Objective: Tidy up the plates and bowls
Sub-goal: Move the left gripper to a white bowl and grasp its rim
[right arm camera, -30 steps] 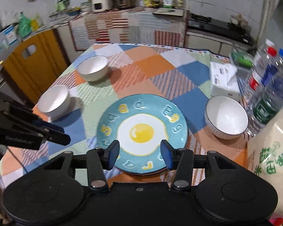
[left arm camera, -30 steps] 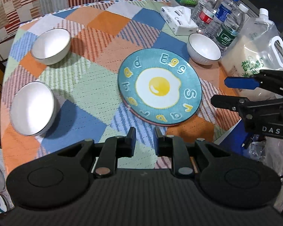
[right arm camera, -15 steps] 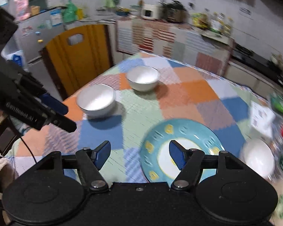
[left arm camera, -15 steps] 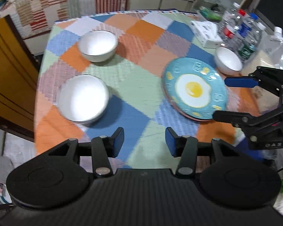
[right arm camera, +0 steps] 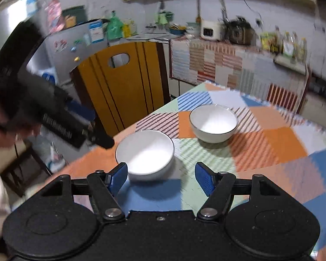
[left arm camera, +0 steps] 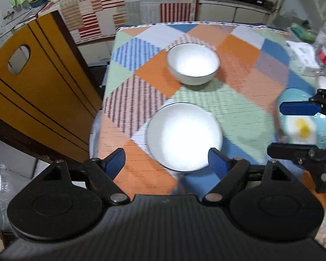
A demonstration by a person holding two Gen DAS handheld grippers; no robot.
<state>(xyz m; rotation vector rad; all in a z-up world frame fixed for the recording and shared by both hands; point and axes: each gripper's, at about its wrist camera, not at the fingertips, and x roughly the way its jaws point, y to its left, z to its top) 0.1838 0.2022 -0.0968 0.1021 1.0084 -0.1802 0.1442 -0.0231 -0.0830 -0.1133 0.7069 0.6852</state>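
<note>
Two white bowls are sitting on the table (left arm camera: 239,117), which is wearing a patchwork cloth of orange, blue, green and striped squares. The near bowl (left arm camera: 184,137) is lying close to the table's front-left corner; the far bowl (left arm camera: 193,64) is standing apart from it, farther back.

The left tool (left arm camera: 166,163) is hovering over the near bowl with its blue fingers (left arm camera: 115,161) spread wide and nothing between them; the jaws have just been opening. The right tool (right arm camera: 160,177) is also standing spread and empty, its fingers (right arm camera: 203,179) framing the near bowl (right arm camera: 144,152) without touching it, having just opened as well. In the left wrist view the right tool (left arm camera: 293,128) is showing at the right edge, above the fried-egg plate (left arm camera: 302,126), which is resting on the table's right side. The far bowl (right arm camera: 213,122) is sitting behind.
</note>
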